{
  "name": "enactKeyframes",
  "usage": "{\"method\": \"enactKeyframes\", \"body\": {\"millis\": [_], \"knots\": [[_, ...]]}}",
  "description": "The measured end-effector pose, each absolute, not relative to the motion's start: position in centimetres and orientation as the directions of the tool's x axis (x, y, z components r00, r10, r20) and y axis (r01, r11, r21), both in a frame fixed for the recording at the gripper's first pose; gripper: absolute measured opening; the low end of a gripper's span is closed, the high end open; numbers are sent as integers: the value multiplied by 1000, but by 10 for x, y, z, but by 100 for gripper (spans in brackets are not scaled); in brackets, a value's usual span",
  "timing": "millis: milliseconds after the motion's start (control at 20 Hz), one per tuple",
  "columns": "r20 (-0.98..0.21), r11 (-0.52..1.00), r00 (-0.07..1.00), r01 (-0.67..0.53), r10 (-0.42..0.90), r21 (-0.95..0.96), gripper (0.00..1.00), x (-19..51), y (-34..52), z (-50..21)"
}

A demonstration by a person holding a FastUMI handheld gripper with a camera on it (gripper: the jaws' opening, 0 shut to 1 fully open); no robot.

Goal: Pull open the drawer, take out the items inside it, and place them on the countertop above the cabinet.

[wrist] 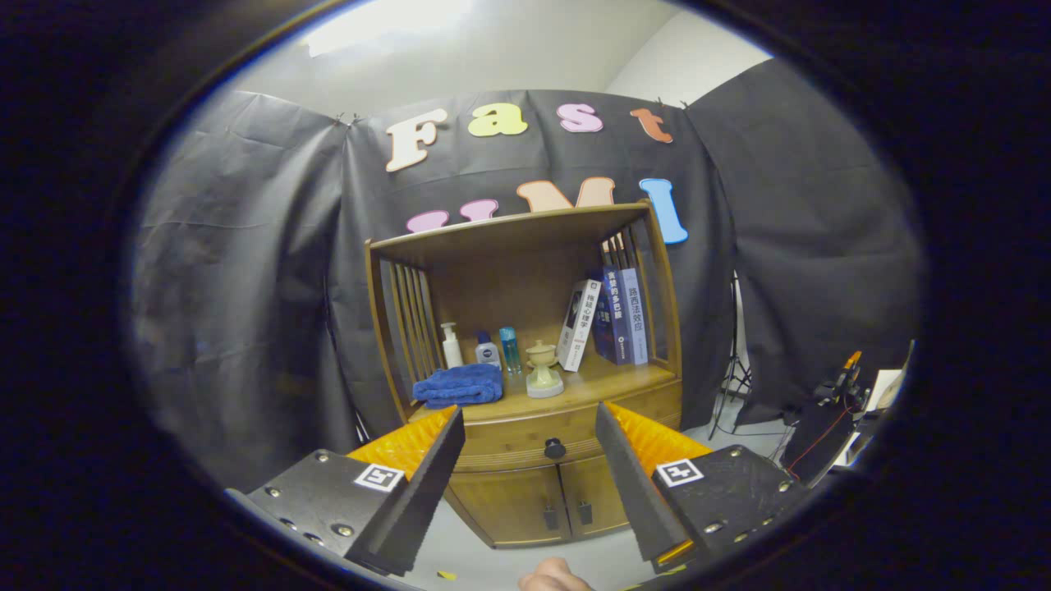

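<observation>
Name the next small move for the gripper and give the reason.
Probably advance the gripper straight toward the drawer knob. The drawer looks closed, its knob sits beyond the open jaws and between them, and nothing is gripped yet, so closing the gap comes before any pull.

Black cloth wall [246,271] hung in creased panels across the rear and both sides, pinned at the seams. Pale ceiling [509,49] above, brightly lit by a panel light [386,25]; white plaster corner [681,66] exposed over the cloth. Light grey floor [599,558] below. Black tripod stand [733,377] set against the cloth, cluttered equipment with a red cable [829,435] beside it.
</observation>
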State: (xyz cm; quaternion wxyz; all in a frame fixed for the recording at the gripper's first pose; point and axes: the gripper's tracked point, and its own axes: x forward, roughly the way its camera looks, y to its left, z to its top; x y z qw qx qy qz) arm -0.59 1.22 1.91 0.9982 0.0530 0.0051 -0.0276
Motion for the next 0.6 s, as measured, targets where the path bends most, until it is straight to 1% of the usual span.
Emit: {"method": "enactKeyframes", "body": {"millis": [100,400,600], "knots": [[-6,993,998,55,-55,104,96,-5,12,20],[-32,997,999,33,-30,77,96,-4,19,7],[-7,995,1000,26,-25,92,96,-4,16,14]]}}
